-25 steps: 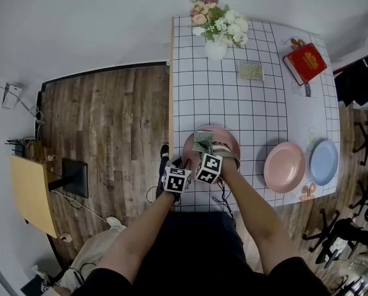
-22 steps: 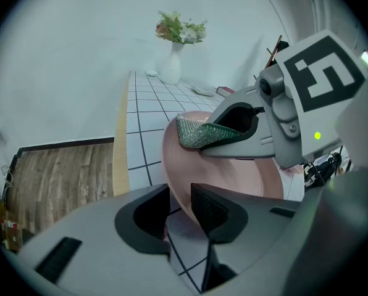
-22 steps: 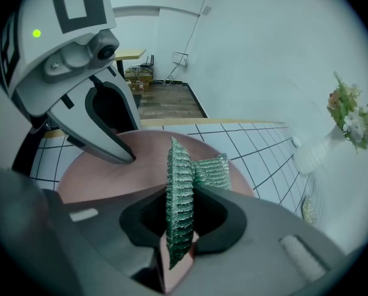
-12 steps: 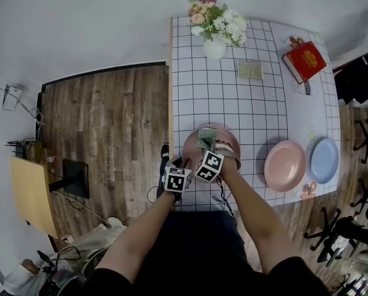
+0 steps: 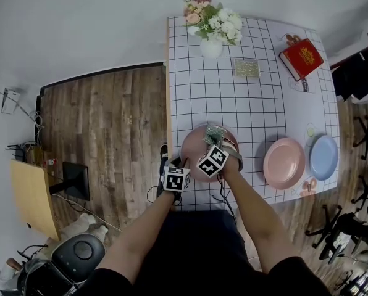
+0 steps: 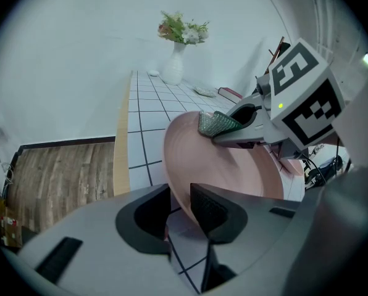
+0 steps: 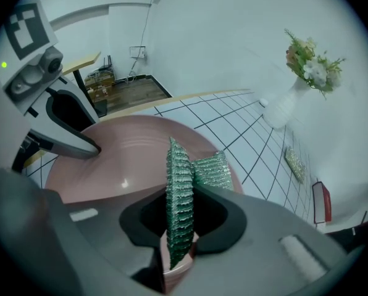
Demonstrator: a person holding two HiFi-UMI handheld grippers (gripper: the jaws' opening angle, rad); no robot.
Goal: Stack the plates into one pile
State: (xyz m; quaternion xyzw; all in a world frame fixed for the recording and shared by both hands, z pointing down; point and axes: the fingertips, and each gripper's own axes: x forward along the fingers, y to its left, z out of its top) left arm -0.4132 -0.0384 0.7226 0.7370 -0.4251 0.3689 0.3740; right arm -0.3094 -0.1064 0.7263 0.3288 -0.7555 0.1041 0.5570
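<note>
Head view: nothing is stacked yet, mauve plate (image 5: pixel 193 148) is clamped by left gripper (image 5: pixel 184 164), green pad (image 5: pixel 213 132) by right gripper (image 5: pixel 217 142), pink plate (image 5: pixel 284 163) and blue plate (image 5: pixel 324 157) side by side mid-right.

**White walls, plank floor, a room edged with furniture**

Plain white walls (image 5: pixel 79 23) meet a dark wooden plank floor (image 5: pixel 110 134) along a black skirting board (image 5: pixel 104 70). A table (image 5: pixel 190 91) under a white cloth with a black grid has its far end at the wall. A pale wooden desk (image 5: pixel 29 196) stands at the left, with a black chair (image 5: pixel 79 251) near it. Black office chairs (image 5: pixel 339 232) crowd the right. The light is even and soft.
</note>
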